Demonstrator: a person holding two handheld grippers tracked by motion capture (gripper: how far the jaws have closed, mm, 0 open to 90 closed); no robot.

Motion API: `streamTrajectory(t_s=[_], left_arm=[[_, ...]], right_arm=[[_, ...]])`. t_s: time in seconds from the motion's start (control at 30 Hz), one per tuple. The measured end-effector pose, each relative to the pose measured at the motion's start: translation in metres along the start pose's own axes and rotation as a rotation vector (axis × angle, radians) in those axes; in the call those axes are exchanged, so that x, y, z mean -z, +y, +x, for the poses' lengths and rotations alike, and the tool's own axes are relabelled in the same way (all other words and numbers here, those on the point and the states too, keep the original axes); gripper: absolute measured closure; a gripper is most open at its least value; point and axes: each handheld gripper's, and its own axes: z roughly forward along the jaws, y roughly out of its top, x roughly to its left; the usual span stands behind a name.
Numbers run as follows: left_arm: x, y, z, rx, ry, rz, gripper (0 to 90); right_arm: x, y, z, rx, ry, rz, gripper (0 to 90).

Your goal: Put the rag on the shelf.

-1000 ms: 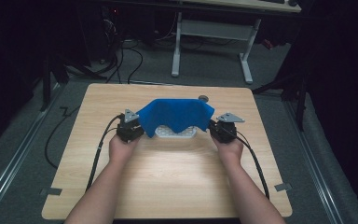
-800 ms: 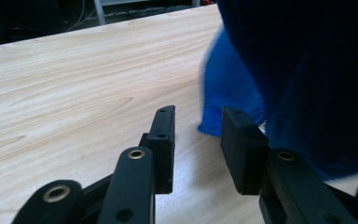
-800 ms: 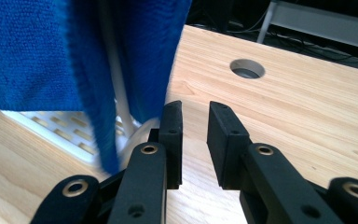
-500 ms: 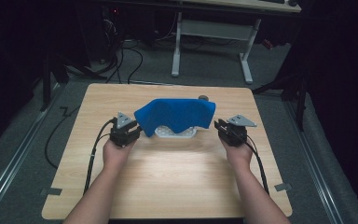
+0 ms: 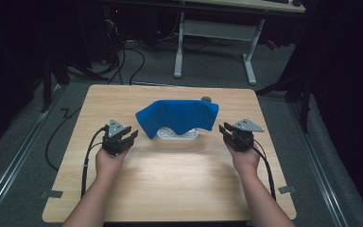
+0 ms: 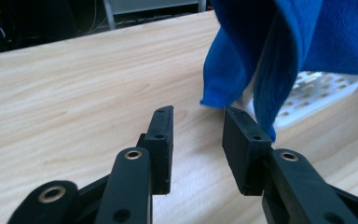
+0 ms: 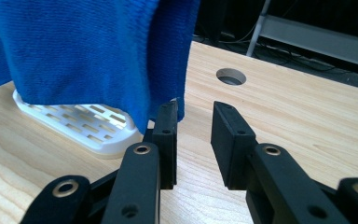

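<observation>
Now, left to right:
Left gripper [image 5: 131,135]: jaws apart and just been opening, nothing between them; blue cloth [image 5: 177,117] hangs just beyond and to its right.
Blue cloth: draped over a white slotted tray [image 5: 178,135] mid-table, between both grippers.
Right gripper [image 5: 225,132]: jaws apart, just been opening, empty; cloth's edge hangs just beside its left jaw.
Table [image 5: 170,179]: light wood.

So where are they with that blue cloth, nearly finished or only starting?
Nearly finished, it seems. The blue cloth is already draped over the white slotted basket. The left hand-held gripper and right hand-held gripper have just been opening, with nothing between their jaws, and sit apart from the cloth. Probably only drawing the hands back is left.
</observation>
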Motion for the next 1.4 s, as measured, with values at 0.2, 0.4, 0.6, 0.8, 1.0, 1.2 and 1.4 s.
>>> streamTrajectory(t_s=[0.2,0.4,0.6,0.8,1.0,1.2,1.4], left_arm=[[0.015,-0.014,0.001,0.005,0.004,0.006,61.5],[0.028,-0.023,-0.002,0.003,0.001,0.007,58.3],[0.045,-0.034,-0.016,0.011,-0.020,0.013,54.5],[0.063,-0.046,-0.054,-0.033,-0.061,0.032,47.9],[0.077,-0.062,-0.100,-0.072,-0.123,0.035,43.9],[0.061,-0.063,-0.131,-0.261,-0.181,0.091,43.8],[0.059,-0.063,-0.123,-0.218,-0.191,0.099,43.1]], right_arm=[[0.010,-0.004,0.004,0.007,0.011,-0.009,70.6],[0.024,-0.013,0.007,0.018,0.021,-0.002,66.6],[0.042,-0.024,0.018,0.023,0.033,-0.024,59.1],[0.067,-0.041,0.039,0.041,0.061,-0.029,48.0],[0.089,-0.075,0.064,0.049,0.075,-0.024,36.1],[0.077,-0.083,0.082,0.110,0.157,0.039,32.2],[0.072,-0.083,0.084,0.116,0.165,0.035,32.9]])
